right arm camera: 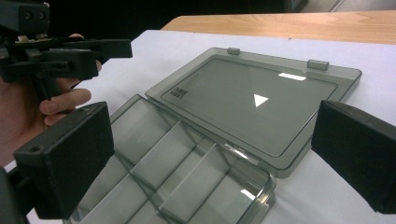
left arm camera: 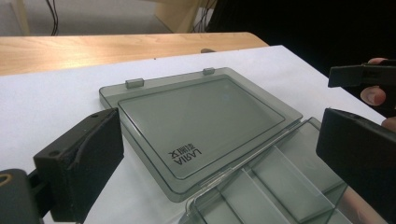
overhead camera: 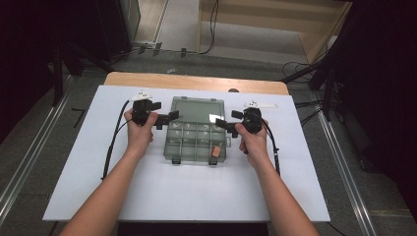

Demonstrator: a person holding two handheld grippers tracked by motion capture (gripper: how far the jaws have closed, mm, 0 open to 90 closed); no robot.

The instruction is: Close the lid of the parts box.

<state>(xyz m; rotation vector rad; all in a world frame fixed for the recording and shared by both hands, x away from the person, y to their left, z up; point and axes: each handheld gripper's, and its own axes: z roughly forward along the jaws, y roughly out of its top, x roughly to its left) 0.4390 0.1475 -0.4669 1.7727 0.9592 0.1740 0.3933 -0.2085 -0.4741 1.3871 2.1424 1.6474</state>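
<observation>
Organiser box [overhead camera: 196,142]: we are seeing a smoky grey, see-through compartment case lying open at the middle of the white table [overhead camera: 162,196], between the two grippers.
Lid [overhead camera: 197,109]: it is lying flat on the far side of the tray, hinged back, with two small latch tabs along its far edge; in the left gripper view [left arm camera: 201,121] we are reading a printed mark near its hinge edge.
Tray compartments [right arm camera: 177,163]: dividers are splitting the tray into several cells; those in the gripper views are looking bare.
Orange piece [overhead camera: 215,152]: we are noting a small orange item sitting in the near right cell of the tray.
Left gripper [overhead camera: 167,117]: we are holding it at the left edge of the box, near the hinge line; its jaws are standing wide apart, gripping nothing, as the left gripper view [left arm camera: 219,154] is showing.
Right gripper [overhead camera: 227,120]: we are holding it at the right edge of the box, opposite the other; its jaws are likewise standing wide, with nothing between them [right arm camera: 210,154].
Wooden board [overhead camera: 196,81]: it is showing along the table's far edge, beyond the white surface.
</observation>
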